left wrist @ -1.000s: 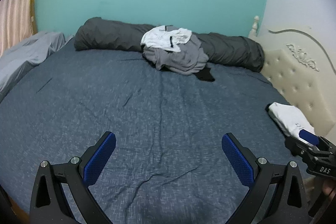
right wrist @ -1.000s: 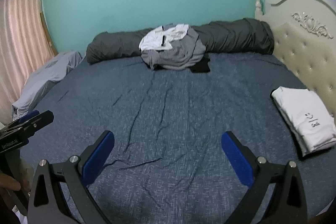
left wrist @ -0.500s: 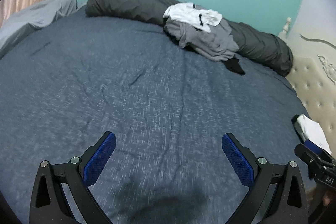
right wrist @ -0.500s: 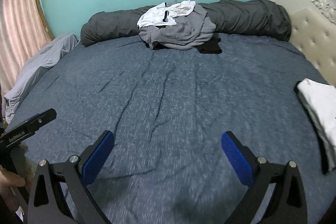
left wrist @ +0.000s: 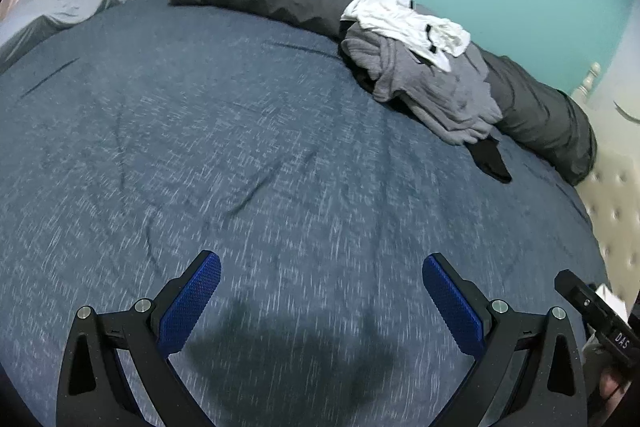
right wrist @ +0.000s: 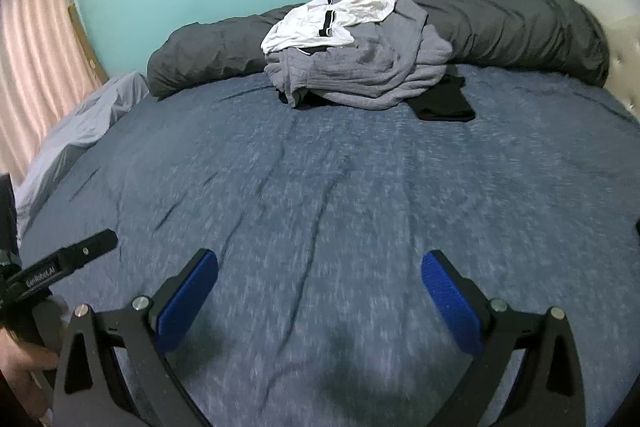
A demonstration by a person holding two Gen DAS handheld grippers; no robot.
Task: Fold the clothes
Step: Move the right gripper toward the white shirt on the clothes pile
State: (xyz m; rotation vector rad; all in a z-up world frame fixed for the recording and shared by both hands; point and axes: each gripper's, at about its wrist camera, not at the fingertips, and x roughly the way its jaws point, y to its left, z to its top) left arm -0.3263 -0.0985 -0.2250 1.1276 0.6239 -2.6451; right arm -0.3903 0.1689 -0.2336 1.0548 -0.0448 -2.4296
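A heap of unfolded clothes lies at the far side of the blue bed (right wrist: 320,195): a white garment (right wrist: 332,17) on top of a grey garment (right wrist: 368,71), with a black piece (right wrist: 442,103) beside them. In the left wrist view the white garment (left wrist: 404,25), grey garment (left wrist: 432,87) and black piece (left wrist: 490,157) sit at the upper right. My left gripper (left wrist: 320,291) is open over bare sheet, well short of the heap. My right gripper (right wrist: 318,287) is open too, with nothing between its fingers.
A rolled dark grey duvet (right wrist: 520,27) runs along the teal wall behind the heap. A light grey sheet (right wrist: 80,131) is bunched at the left bed edge by a pink curtain (right wrist: 36,47). A cream padded headboard (left wrist: 612,211) bounds the right side.
Both grippers have moved forward and lower over the bed toward the heap, which looks larger. The folded white garment at the right has almost slipped out of both views. Both jaws stayed open.
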